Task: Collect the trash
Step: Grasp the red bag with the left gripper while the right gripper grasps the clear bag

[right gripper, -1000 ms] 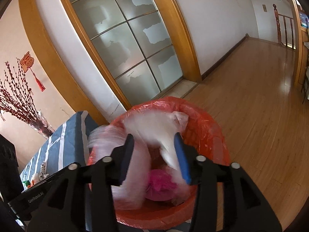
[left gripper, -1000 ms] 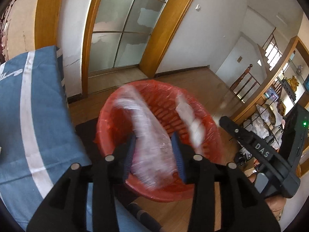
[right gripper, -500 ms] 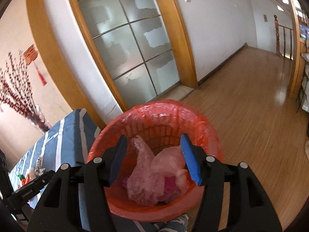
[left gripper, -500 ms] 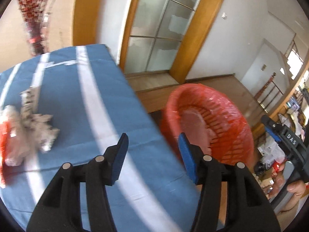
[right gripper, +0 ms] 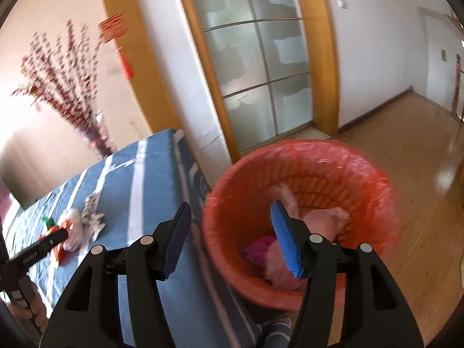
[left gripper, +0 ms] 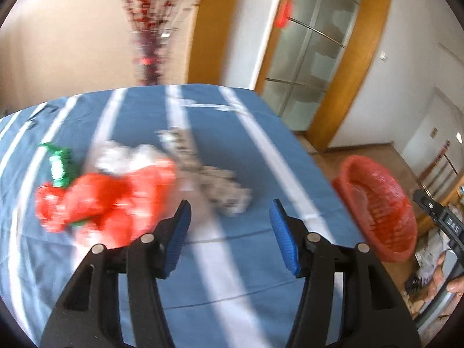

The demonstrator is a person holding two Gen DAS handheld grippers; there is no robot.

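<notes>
My pads [left gripper: 282, 236] are ribbed blue rubber. The basket [right gripper: 301, 174] is red plastic lattice with thin glossy liner. The tablecloth [left gripper: 232, 275] is matt cloth; the floor [right gripper: 420, 174] is shiny wood.

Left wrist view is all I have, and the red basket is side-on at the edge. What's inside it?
Observer: Crumpled pale pink plastic wrap and a magenta wad lie at the bottom of the red basket.
Operator: Is the right gripper carrying anything?
Observer: No. The right gripper is open with nothing between its pads, pointing at the basket's table-side rim.
</notes>
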